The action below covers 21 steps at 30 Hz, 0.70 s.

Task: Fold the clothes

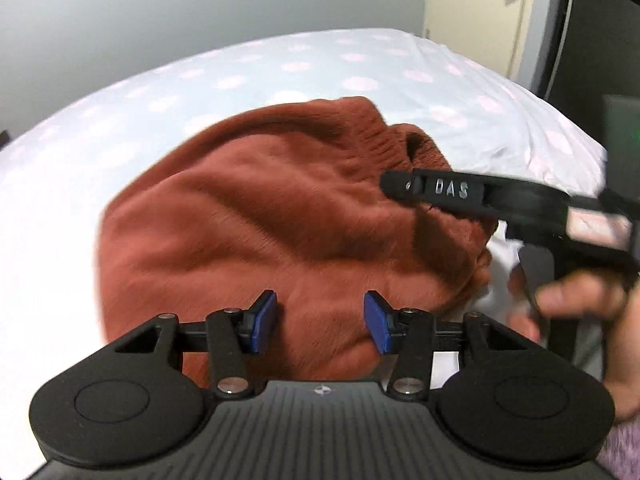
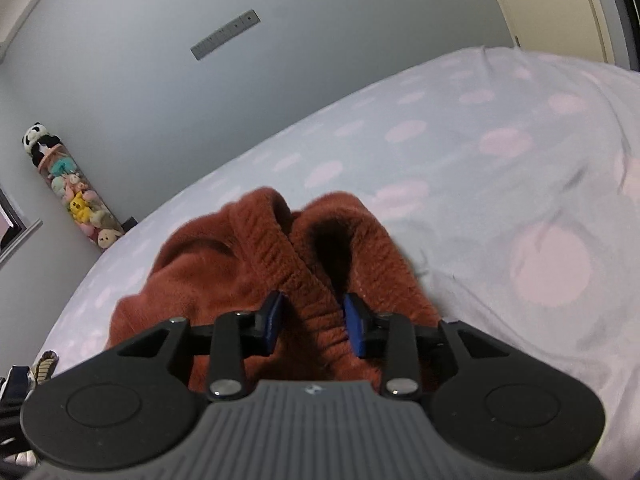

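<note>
Between the right gripper's (image 2: 313, 322) narrowed fingers sits the rust fleece garment's (image 1: 248, 216) ribbed band, likely mid-fold; left gripper (image 1: 320, 320) hovers wide; next needs a firm pinch

A rust-brown fleecy garment (image 1: 280, 216) with a ribbed band is seen bunched on a bed (image 1: 120, 92) covered by a pale dotted sheet. The left gripper (image 1: 320, 320) is held apart over its near part. The right gripper (image 1: 390, 184), gripped by a hand (image 1: 580, 300), is seen at the ribbed band.
</note>
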Tool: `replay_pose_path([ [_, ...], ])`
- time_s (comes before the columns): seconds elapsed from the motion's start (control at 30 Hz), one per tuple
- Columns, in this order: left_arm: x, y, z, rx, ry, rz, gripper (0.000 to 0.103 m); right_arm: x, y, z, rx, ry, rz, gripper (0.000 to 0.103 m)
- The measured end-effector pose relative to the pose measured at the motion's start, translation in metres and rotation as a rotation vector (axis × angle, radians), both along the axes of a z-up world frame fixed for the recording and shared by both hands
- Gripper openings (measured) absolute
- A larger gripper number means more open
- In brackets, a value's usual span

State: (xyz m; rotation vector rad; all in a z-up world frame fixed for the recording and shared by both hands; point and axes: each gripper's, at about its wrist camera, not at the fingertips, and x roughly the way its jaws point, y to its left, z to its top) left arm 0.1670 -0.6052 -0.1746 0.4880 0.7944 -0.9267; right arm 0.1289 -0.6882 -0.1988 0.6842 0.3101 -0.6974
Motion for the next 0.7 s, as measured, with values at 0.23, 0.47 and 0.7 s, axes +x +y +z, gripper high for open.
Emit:
replay_pose_path([
  [0.23, 0.000, 0.085, 0.018, -0.010, -0.043, 0.148, 0.047, 0.012, 0.014, -0.004, -0.031, 0.096, -0.047, 0.032],
  [0.47, 0.035, 0.174, 0.021, -0.120, 0.011, 0.320, 0.047, 0.019, 0.012, 0.030, -0.133, 0.216, 0.004, 0.021],
  [0.7, 0.066, 0.209, 0.000, -0.198, 0.096, 0.397, 0.047, 0.023, -0.013, 0.042, -0.024, 0.381, 0.060, 0.024],
])
